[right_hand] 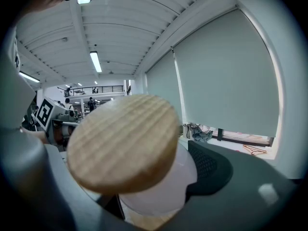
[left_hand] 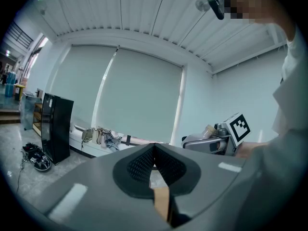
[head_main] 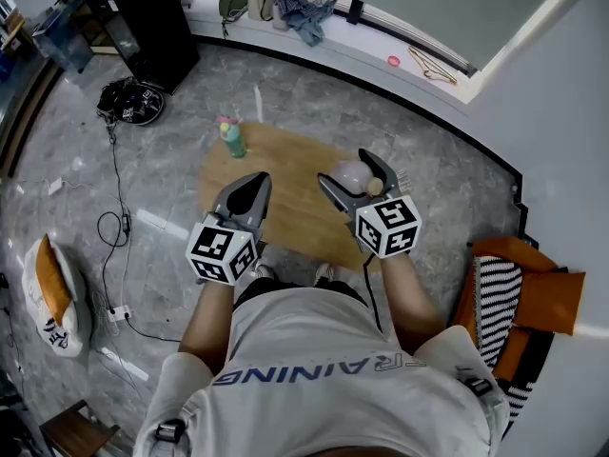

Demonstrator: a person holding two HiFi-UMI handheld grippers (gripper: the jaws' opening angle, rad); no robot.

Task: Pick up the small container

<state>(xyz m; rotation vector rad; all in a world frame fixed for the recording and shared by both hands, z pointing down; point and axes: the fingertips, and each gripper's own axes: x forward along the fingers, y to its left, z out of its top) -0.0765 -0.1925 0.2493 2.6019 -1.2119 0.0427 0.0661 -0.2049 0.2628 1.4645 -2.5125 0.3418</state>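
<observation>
The small container [right_hand: 144, 167] is a pale translucent jar with a round wooden lid [right_hand: 124, 143]. It sits between the jaws of my right gripper [head_main: 357, 172], which is shut on it and holds it up above the wooden table [head_main: 285, 174]. In the head view the small container [head_main: 353, 173] shows as a whitish lump between the grey jaws. My left gripper [head_main: 249, 190] hangs over the table's near left part, jaws together and empty. In the left gripper view the left gripper [left_hand: 154, 158] has its pads touching, and the right gripper [left_hand: 211, 139] shows beside it.
A green bottle with a pink top [head_main: 231, 137] stands at the table's far left edge. A black cabinet [head_main: 147, 27] and a bag [head_main: 131, 101] lie far left, cables [head_main: 119, 227] trail on the floor. An orange and striped cushion [head_main: 519, 298] lies right.
</observation>
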